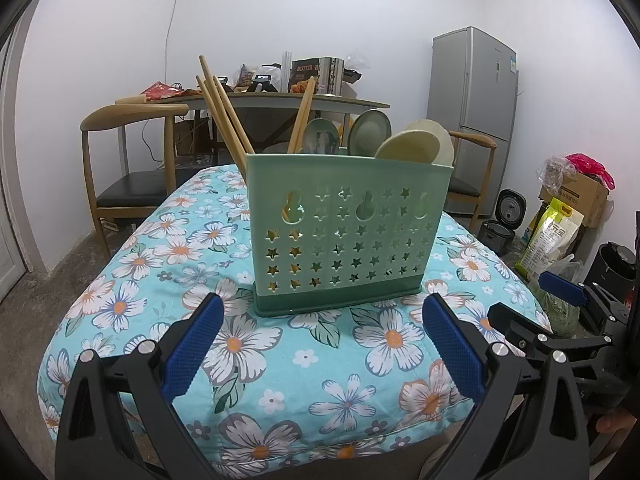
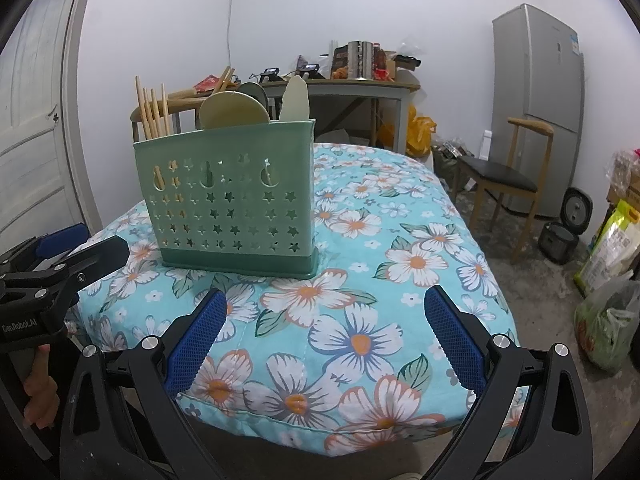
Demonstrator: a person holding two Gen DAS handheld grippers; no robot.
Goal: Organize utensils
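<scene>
A green utensil holder (image 1: 340, 232) (image 2: 232, 196) with star-shaped holes stands upright on a table under a floral cloth (image 1: 280, 344) (image 2: 380, 248). Wooden chopsticks (image 1: 224, 116) (image 2: 152, 112) lean in its left compartment; several green and cream spoons (image 1: 368, 132) (image 2: 236, 110) stand in the others. My left gripper (image 1: 322, 340) is open and empty, just in front of the holder. My right gripper (image 2: 324, 332) is open and empty too, in front of the holder and to its right. Each gripper shows at the edge of the other's view.
Behind stand wooden chairs (image 1: 132, 152) (image 2: 504, 176), a cluttered table (image 1: 272, 96) (image 2: 352, 80) and a grey fridge (image 1: 472, 120) (image 2: 540, 108). Bags, a cardboard box and a rice cooker (image 1: 500, 224) (image 2: 564, 228) lie on the floor at right. A door (image 2: 32, 120) is at left.
</scene>
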